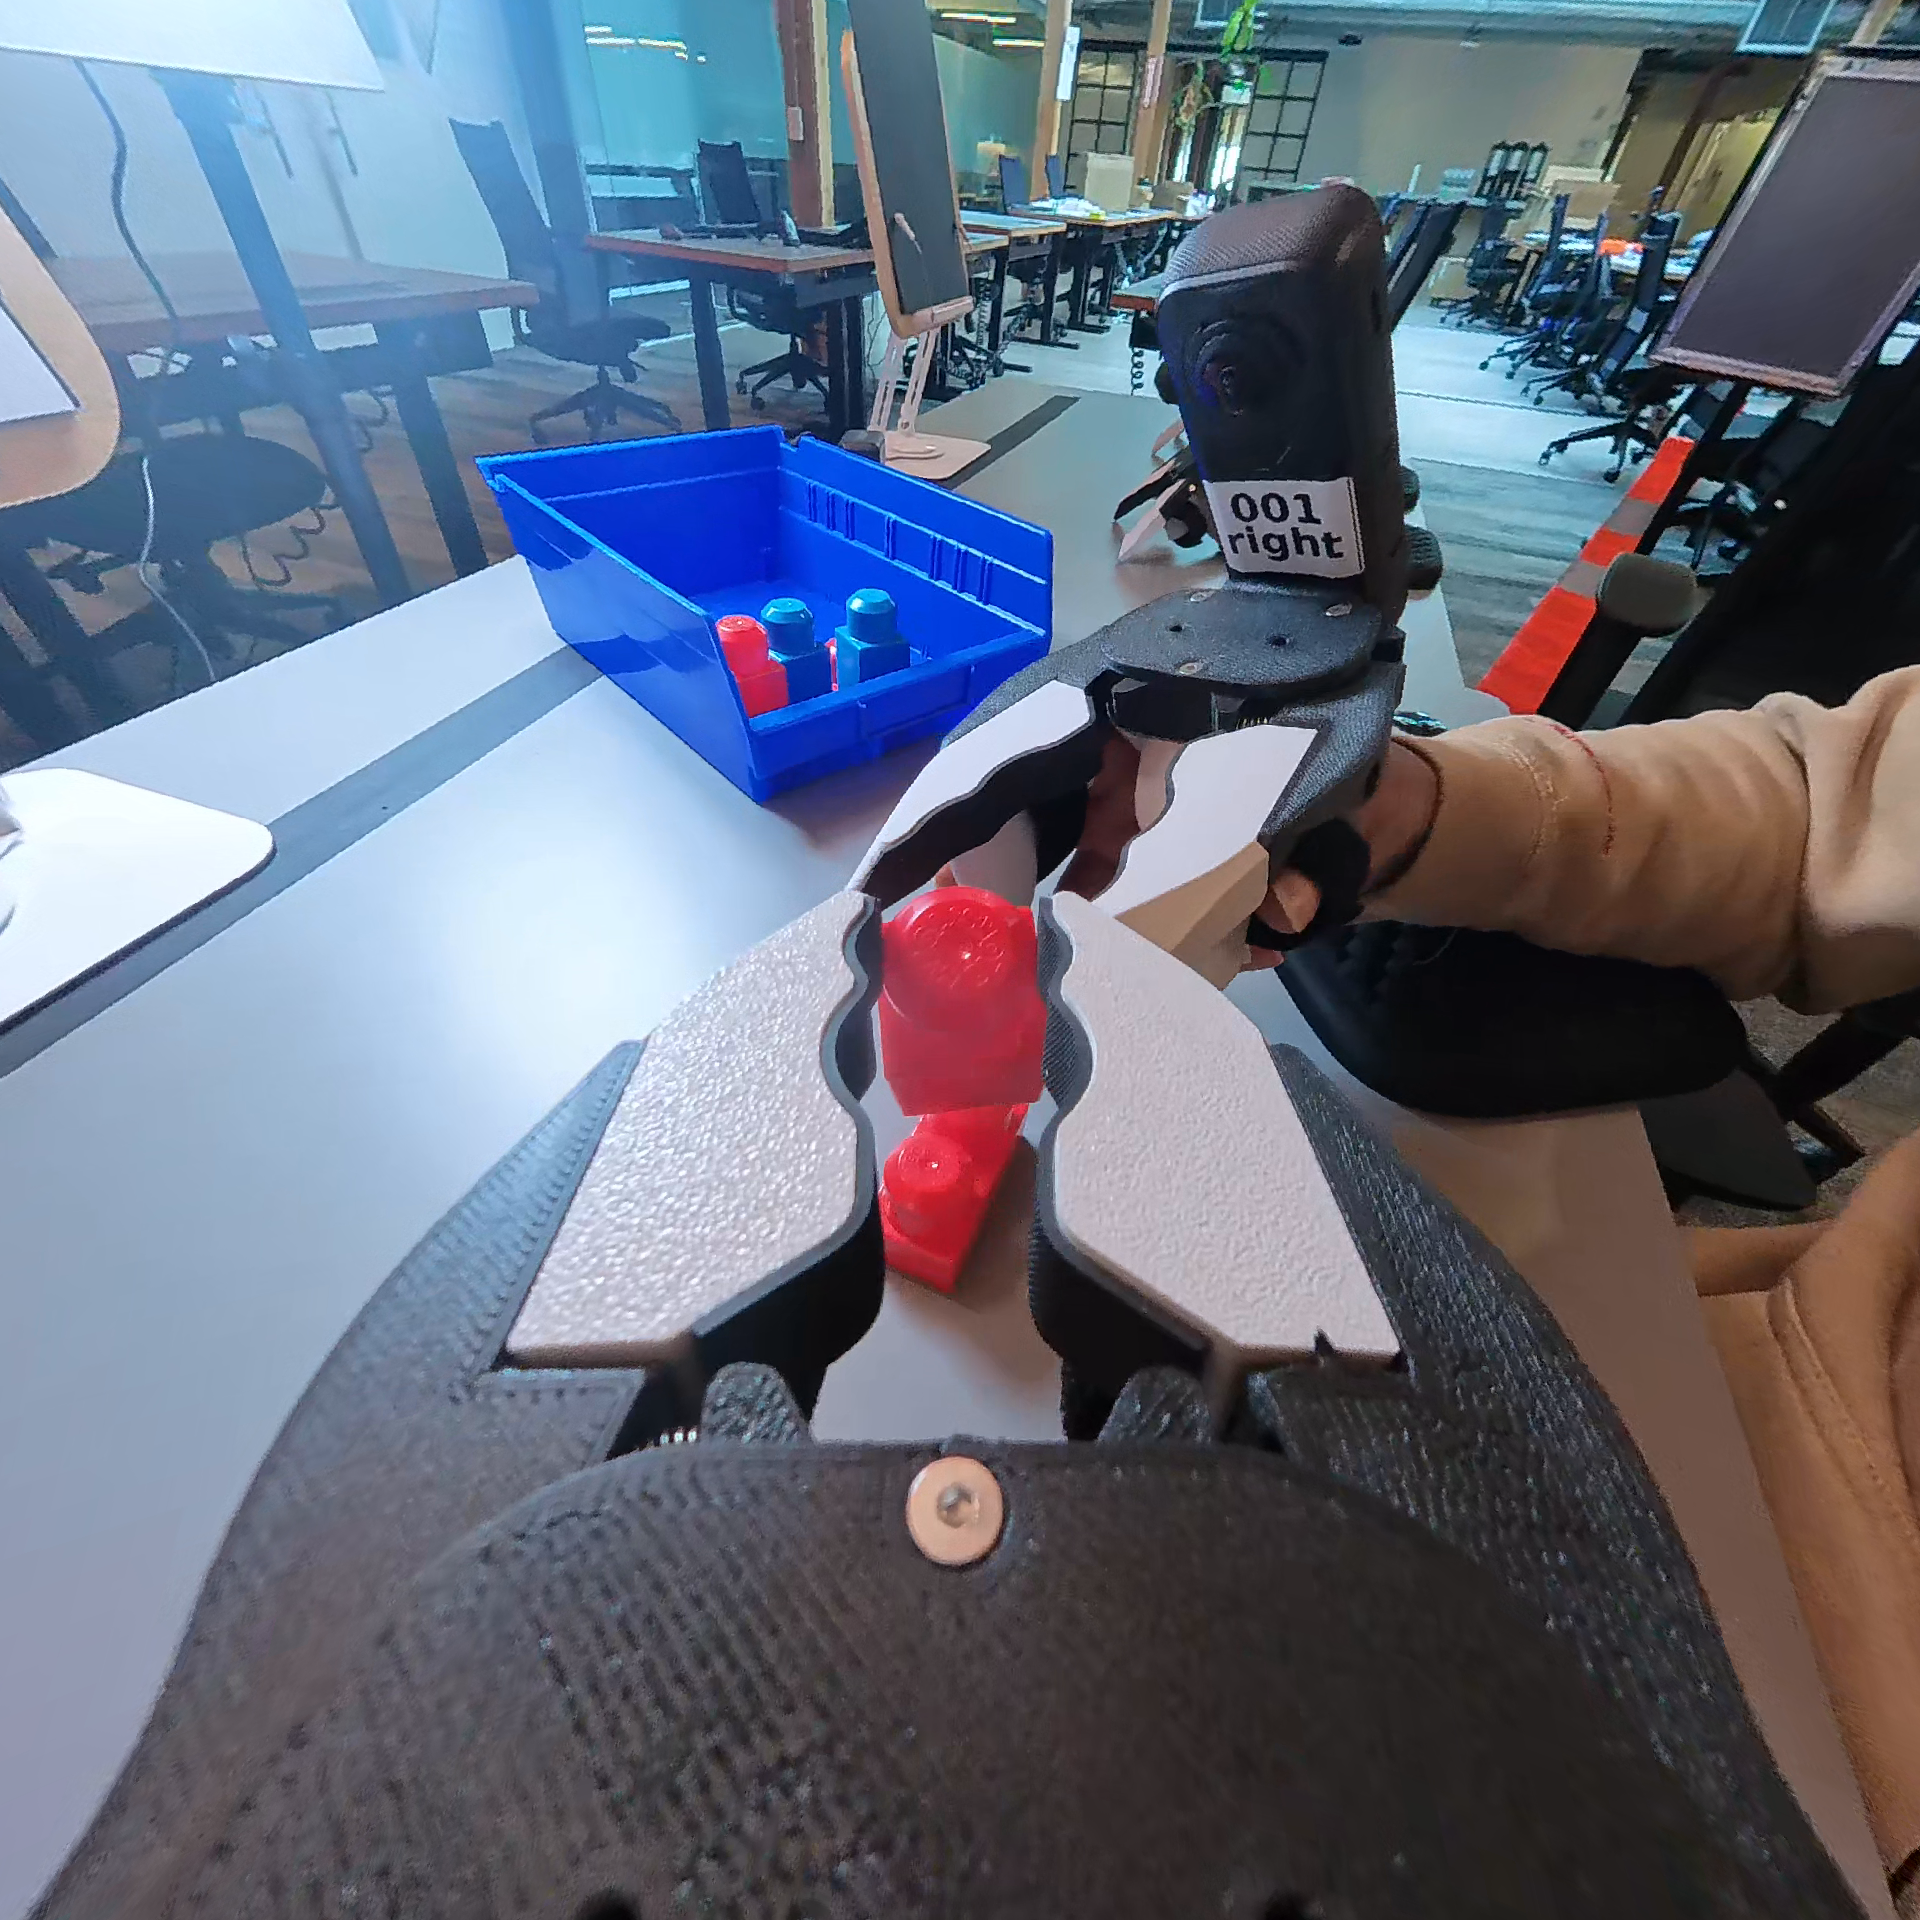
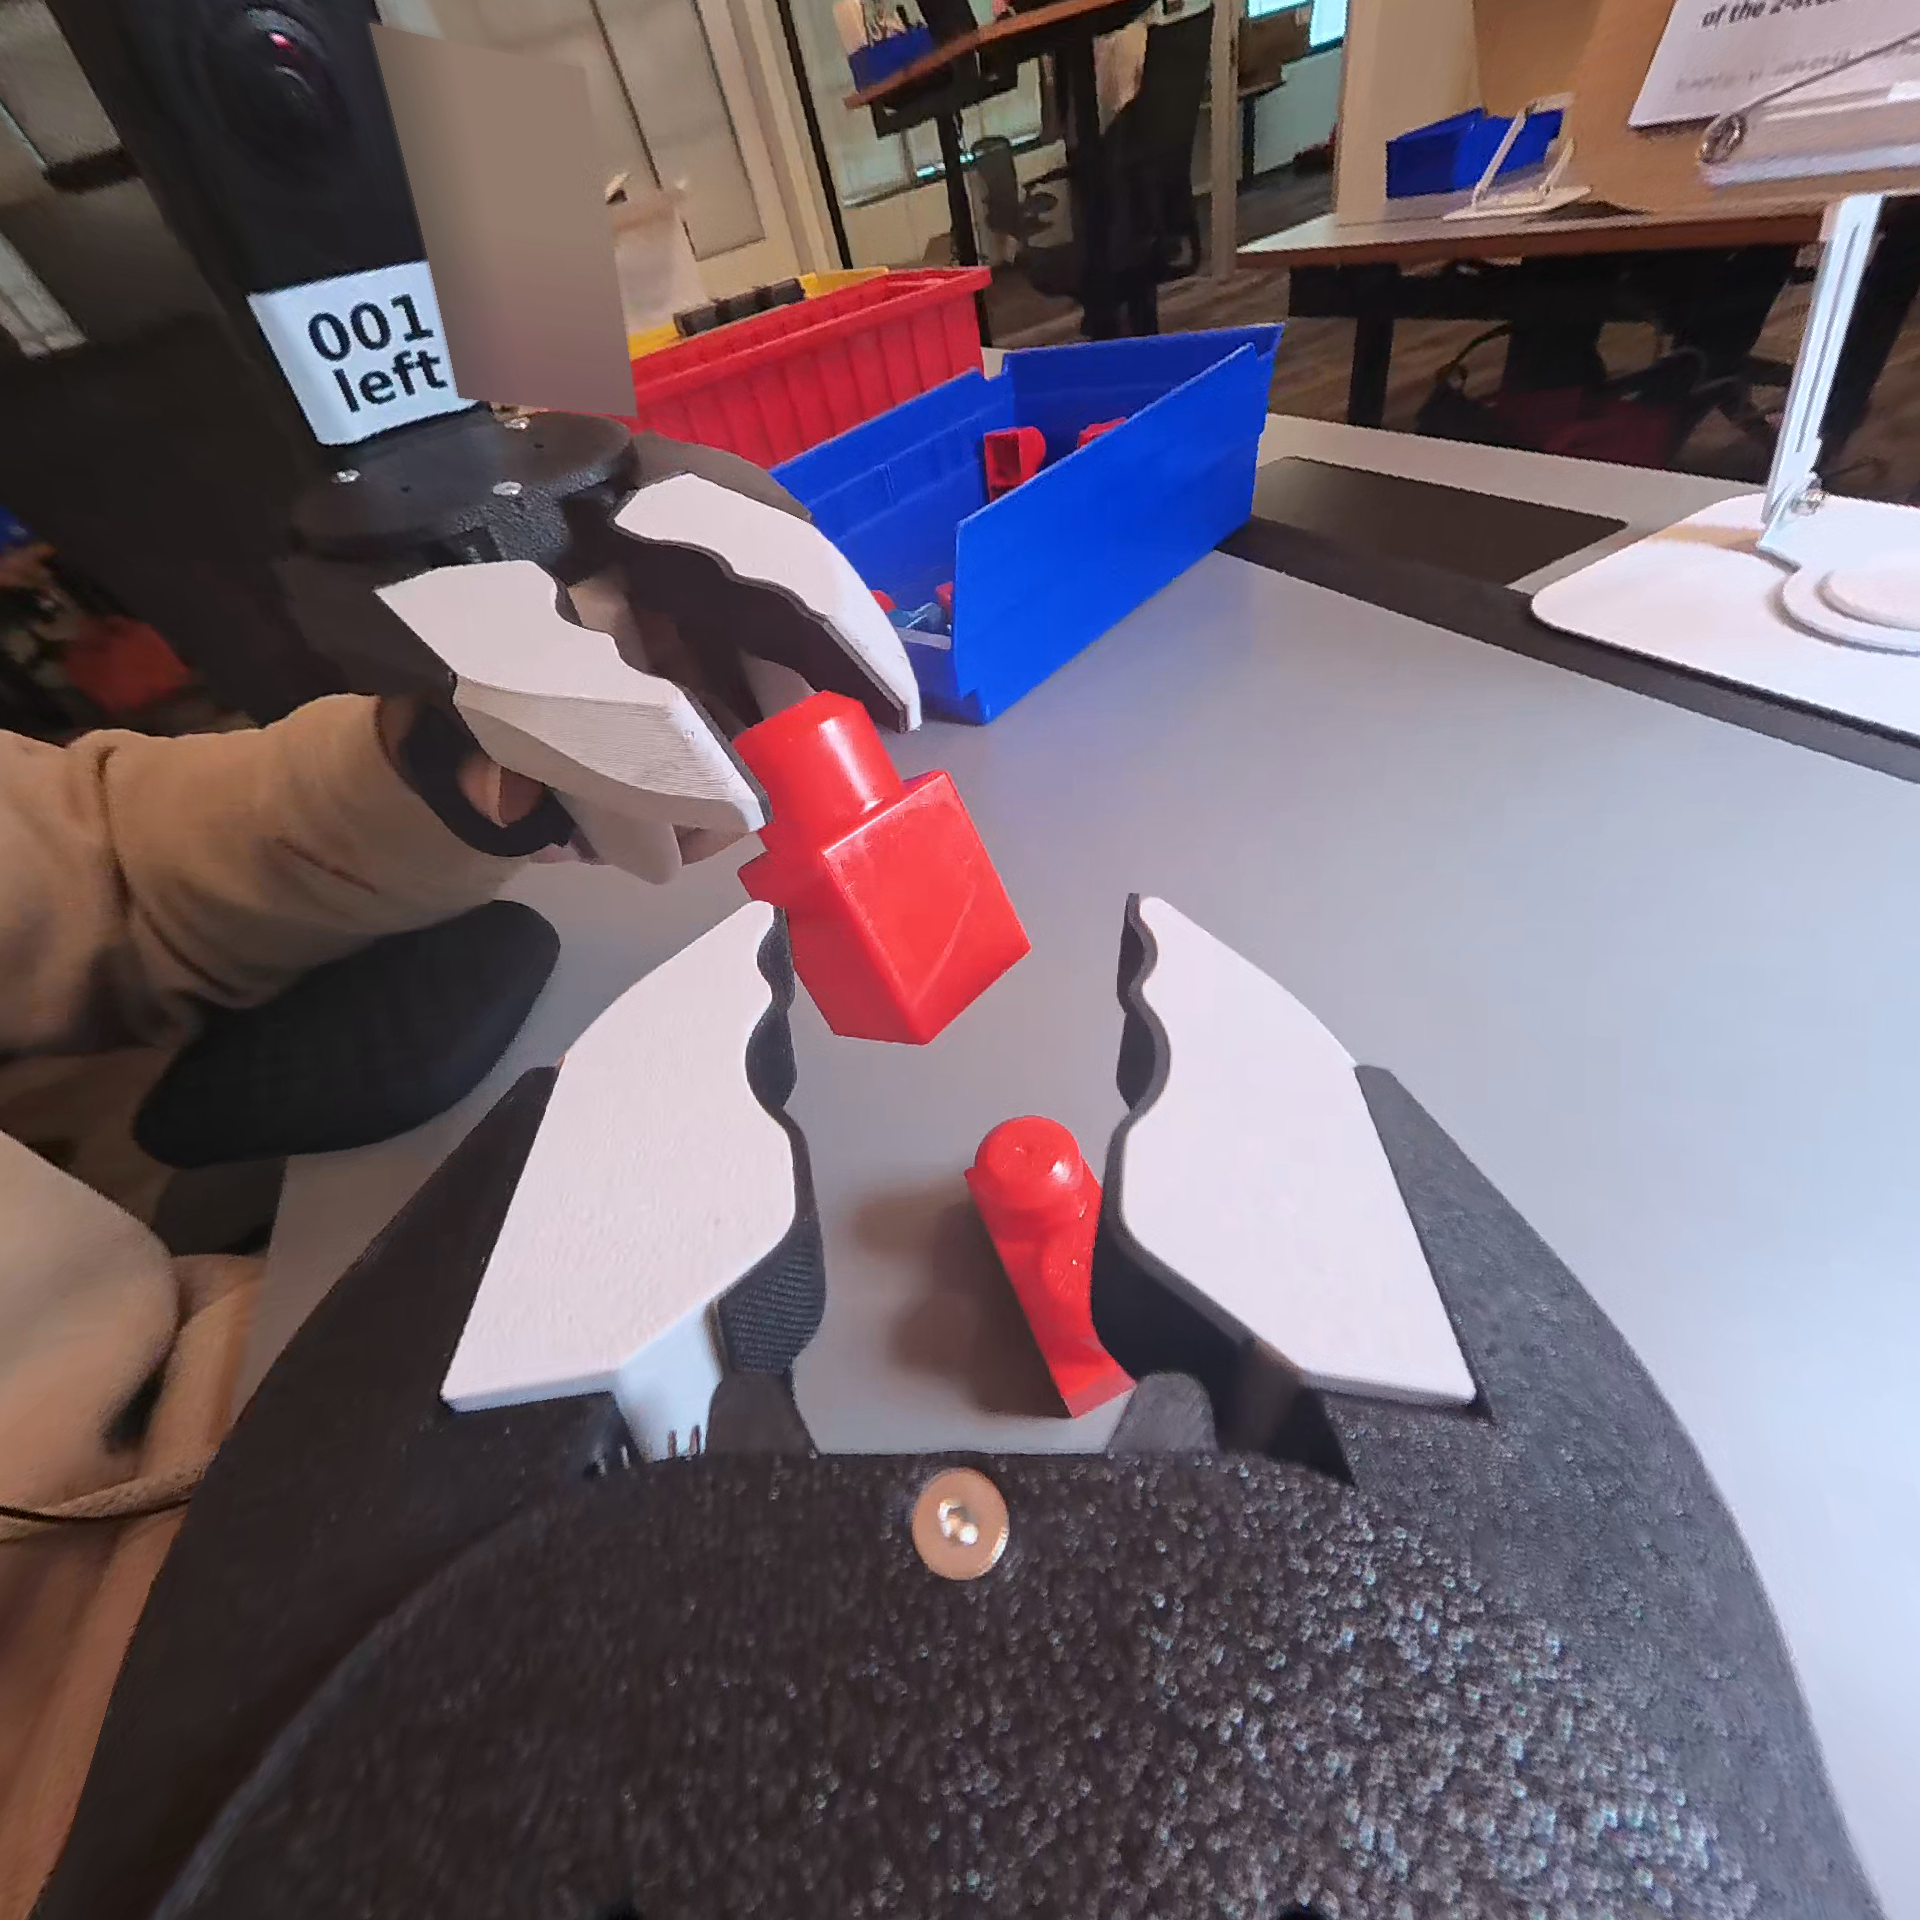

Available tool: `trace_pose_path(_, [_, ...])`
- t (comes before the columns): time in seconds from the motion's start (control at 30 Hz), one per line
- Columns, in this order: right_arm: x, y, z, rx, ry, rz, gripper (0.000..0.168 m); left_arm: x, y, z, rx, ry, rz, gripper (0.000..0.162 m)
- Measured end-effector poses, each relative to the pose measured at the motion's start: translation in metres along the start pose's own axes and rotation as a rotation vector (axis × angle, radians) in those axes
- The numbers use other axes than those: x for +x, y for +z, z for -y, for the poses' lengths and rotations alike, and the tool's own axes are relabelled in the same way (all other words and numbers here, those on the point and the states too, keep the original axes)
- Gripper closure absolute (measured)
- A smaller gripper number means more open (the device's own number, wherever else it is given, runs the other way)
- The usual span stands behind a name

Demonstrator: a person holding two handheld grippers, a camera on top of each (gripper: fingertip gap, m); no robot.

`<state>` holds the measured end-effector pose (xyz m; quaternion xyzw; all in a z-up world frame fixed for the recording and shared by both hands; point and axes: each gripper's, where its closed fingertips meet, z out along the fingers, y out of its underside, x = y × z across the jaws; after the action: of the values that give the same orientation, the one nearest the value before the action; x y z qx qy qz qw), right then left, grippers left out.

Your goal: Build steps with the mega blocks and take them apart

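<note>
My left gripper is shut on a red one-stud block and holds it tilted above the grey table. In the right wrist view the left gripper pinches this block at its stud. A second red block lies tilted on the table under it. My right gripper is open and empty, its fingers either side of the lying block, which is close to the right-hand finger. The right gripper also shows just beyond the held block in the left wrist view.
A blue bin stands farther back on the table with a red block and two blue blocks inside; it also shows in the right wrist view. A red bin is behind it. White stand bases sit at the edge. Only a small space, under 4 cm, lies between the two pairs of fingers.
</note>
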<state>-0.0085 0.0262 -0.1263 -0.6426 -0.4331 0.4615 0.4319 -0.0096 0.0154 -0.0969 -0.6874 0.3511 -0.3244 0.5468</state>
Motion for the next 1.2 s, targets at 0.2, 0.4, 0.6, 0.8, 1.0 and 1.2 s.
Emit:
trace_pose_path(0.2, [-0.002, 0.001, 0.001, 0.010, 0.040, 0.003, 0.107, 0.000, 0.003, -0.003, -0.012, -0.015, 0.007, 0.133])
trace_pose_path(0.4, [0.010, -0.001, -0.002, 0.011, 0.145, -0.002, 0.109, -0.006, -0.001, -0.004, -0.017, -0.024, 0.019, 0.134])
trace_pose_path(0.6, [0.017, -0.010, 0.011, 0.088, 0.112, -0.041, 0.123, -0.014, -0.006, -0.003, -0.023, -0.027, 0.031, 0.134])
trace_pose_path(0.8, [-0.004, -0.004, -0.001, -0.005, -0.086, 0.028, 0.115, -0.008, 0.000, -0.016, -0.088, -0.003, 0.007, 0.134])
trace_pose_path(1.0, [-0.026, 0.006, -0.025, -0.108, -0.247, 0.113, 0.121, 0.017, 0.007, -0.034, -0.195, 0.087, -0.094, 0.133])
trace_pose_path(1.2, [-0.033, 0.003, -0.040, -0.175, -0.367, 0.162, 0.129, 0.029, 0.007, -0.043, -0.244, 0.115, -0.166, 0.133])
